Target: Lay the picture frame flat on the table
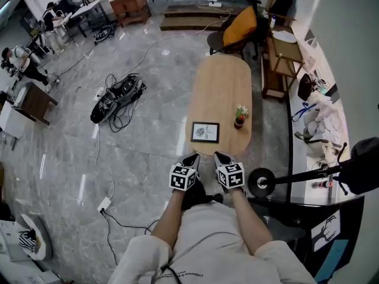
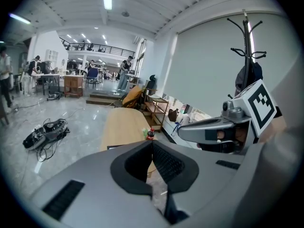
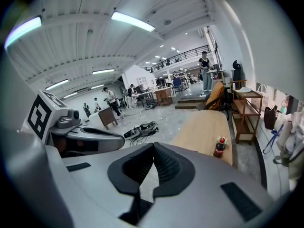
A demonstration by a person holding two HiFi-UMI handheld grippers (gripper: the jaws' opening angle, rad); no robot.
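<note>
Both the left tongs point(image 1: 192, 158) and the right tongs point(image 1: 219, 156) are pressed together, empty, just short of the table point(image 1: 222, 81), where the picture frame point(image 1: 205, 132) near the close end looks face-up, perhaps already flat, so we judge little remains.

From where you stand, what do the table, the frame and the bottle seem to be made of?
Table: light wood or wood veneer, matte; an even tan top with little glare.
Frame: thin black border, wood or plastic, I cannot tell which; pale print inside.
Bottle: probably clear plastic, holding a dark drink, with a red cap.
</note>
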